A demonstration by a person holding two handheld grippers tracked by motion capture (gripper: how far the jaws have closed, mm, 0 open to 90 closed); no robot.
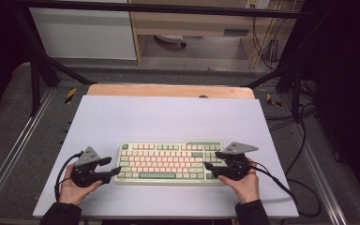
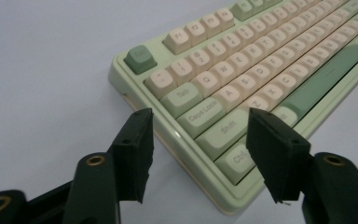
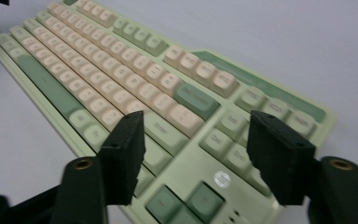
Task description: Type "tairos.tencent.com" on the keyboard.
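High view: keyboard (image 1: 165, 163) flat on the pale sheet (image 1: 168, 117), long side across, near the person's edge. Left gripper (image 1: 114, 166) at the keyboard's left end, jaws spread either side of that short edge, not pressing it. Right gripper (image 1: 211, 160) at the keyboard's right end, jaws likewise apart, tips over the end keys. Hands (image 1: 76, 187) behind each gripper, cables trailing back from the keyboard. Left gripper view: keyboard (image 2: 242, 79) running up and away to the right, green case, cream and green caps; both black jaws parted, the near left corner of the keyboard in the gap, pads clear of the case (no contact visible). Right gripper view: keyboard (image 3: 135, 88) stretching away to the upper left; jaws wide apart above its right end, arrow-key cluster and round sticker between them, nothing gripped. Both claws open.
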